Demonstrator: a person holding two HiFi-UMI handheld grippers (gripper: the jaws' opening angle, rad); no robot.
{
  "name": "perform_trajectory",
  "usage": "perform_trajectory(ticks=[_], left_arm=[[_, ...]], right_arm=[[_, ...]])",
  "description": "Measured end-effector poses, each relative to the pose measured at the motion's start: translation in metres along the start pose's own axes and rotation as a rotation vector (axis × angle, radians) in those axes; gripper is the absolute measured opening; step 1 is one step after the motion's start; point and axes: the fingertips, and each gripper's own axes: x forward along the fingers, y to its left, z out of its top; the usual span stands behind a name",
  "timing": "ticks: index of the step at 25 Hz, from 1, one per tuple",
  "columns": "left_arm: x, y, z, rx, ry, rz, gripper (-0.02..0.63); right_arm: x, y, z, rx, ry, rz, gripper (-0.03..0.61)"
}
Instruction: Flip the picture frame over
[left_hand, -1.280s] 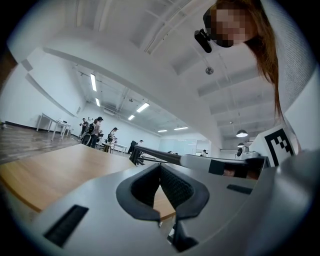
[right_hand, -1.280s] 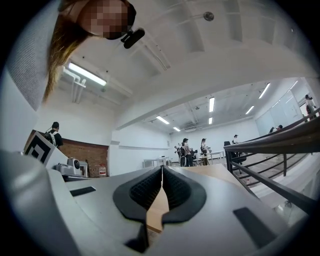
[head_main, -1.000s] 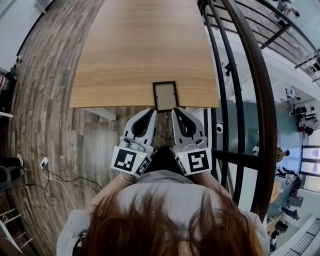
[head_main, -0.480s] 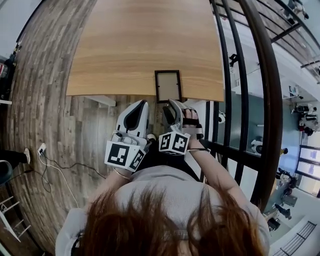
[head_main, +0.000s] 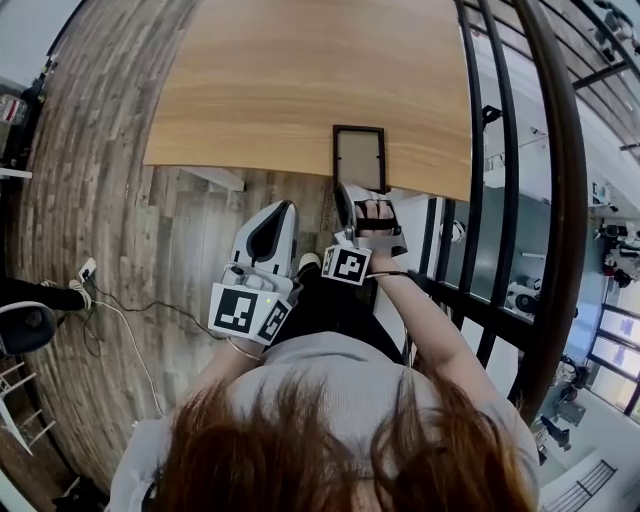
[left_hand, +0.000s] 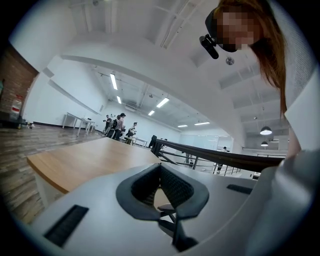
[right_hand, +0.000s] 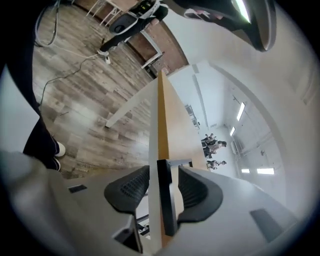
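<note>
The black picture frame (head_main: 360, 158) lies flat on the wooden table (head_main: 270, 90), against its near edge. My right gripper (head_main: 347, 197) is rolled on its side at that edge. In the right gripper view its jaws have just been opening and stand open (right_hand: 163, 172). The frame's near edge (right_hand: 165, 200) and the table edge (right_hand: 161, 120) run between the pads, which do not press on them. My left gripper (head_main: 283, 208) hangs left of it, below the table edge, with its pads shut (left_hand: 160, 167) on nothing.
A black metal railing (head_main: 500, 150) runs close along the table's right side. A white table support (head_main: 215, 178) sits under the near edge. A cable (head_main: 120, 330) trails over the plank floor at the left. Several people (left_hand: 117, 125) stand far off.
My right gripper has rolled onto its side and dropped to the table's near edge. Its jaws went from shut to open round the frame's edge. The left gripper sank a little.
</note>
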Motion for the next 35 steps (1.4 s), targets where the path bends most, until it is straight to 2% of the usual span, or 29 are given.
perform_trajectory(ticks=[4,10,12,27,32,35], left_arm=[[-0.006,0.005,-0.005,0.006,0.015,0.015,0.006],[-0.010,0.009,-0.001,0.011,0.022,0.014,0.006],[-0.010,0.009,0.001,0.012,0.019,0.010,0.006],[-0.003,0.011,0.007,0.012,0.008,-0.012,0.006],[0.000,0.010,0.008,0.009,0.003,-0.020,0.006],[0.004,0.007,0.009,0.017,-0.001,-0.032,0.006]], right_arm=[[0.010,0.000,0.002,-0.021,-0.010,-0.028,0.166],[0.014,-0.008,0.004,0.011,-0.007,-0.072,0.161],[0.011,-0.011,0.004,0.019,-0.011,-0.082,0.130],[0.001,-0.035,0.007,0.074,-0.043,-0.042,0.103],[-0.006,-0.062,0.014,0.186,-0.071,-0.054,0.097],[-0.013,-0.090,0.015,0.393,-0.107,-0.072,0.095]])
